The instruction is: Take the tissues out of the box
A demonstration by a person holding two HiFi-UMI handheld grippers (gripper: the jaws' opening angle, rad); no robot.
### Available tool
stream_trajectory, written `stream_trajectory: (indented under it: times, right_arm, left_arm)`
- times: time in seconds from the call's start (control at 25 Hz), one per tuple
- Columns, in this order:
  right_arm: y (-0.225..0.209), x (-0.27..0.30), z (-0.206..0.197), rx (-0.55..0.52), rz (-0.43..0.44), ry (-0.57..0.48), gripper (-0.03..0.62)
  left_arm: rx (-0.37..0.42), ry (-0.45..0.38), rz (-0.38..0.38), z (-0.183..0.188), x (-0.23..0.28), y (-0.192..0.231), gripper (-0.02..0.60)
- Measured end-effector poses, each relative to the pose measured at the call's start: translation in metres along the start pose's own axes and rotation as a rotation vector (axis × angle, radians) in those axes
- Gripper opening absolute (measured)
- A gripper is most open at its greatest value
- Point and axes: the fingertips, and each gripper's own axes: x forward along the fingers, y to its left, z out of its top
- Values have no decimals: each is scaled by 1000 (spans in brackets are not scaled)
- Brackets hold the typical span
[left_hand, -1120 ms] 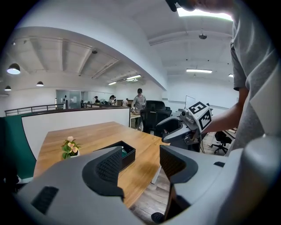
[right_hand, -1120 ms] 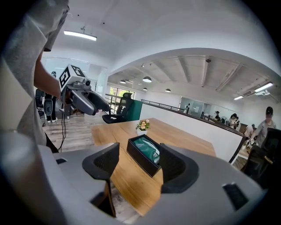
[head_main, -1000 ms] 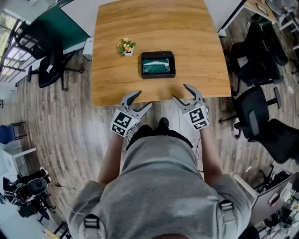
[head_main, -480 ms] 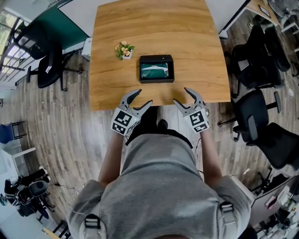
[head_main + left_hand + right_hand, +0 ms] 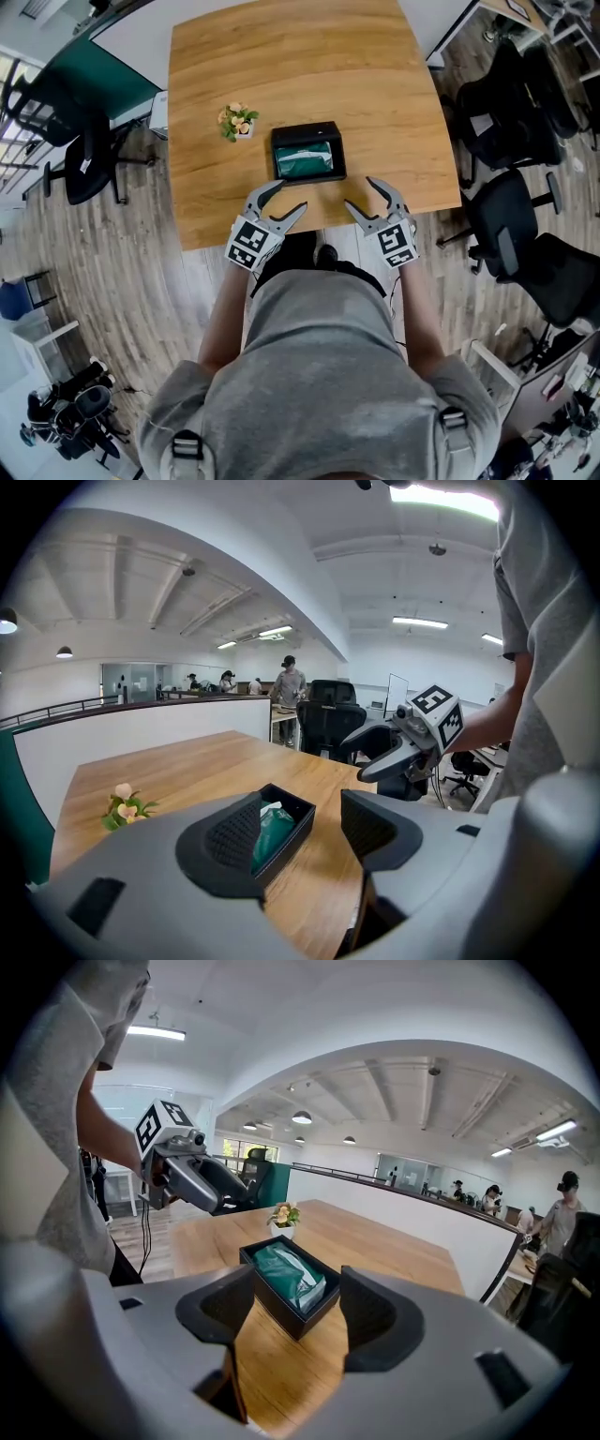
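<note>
A black open-topped box sits on the wooden table, near its front edge. Inside lies a green tissue pack, also seen in the left gripper view and the right gripper view. My left gripper hovers open over the table edge, just in front and left of the box. My right gripper is open too, in front and right of it. Nothing is between either pair of jaws. Each gripper view looks at the box from a short way off.
A small pot of flowers stands left of the box. Black office chairs stand to the right and to the left of the table. The person's grey-shirted body fills the lower head view. People stand far off in the room.
The table and box have come nearer to me. Both grippers, still open, now reach over the table's front edge close to the box.
</note>
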Motion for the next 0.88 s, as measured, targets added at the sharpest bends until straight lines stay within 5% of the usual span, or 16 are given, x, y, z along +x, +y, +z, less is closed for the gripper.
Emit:
stream_trajectory:
  times: [0.6,0.88]
  right_arm:
    - [-14,39,-26,79,-51,85,290]
    - [-16,51,-31,91,-50,110,288]
  left_arm:
    - [120,173,-128,-43,66,53,282]
    - [1,204,-183,-64,92,66,270]
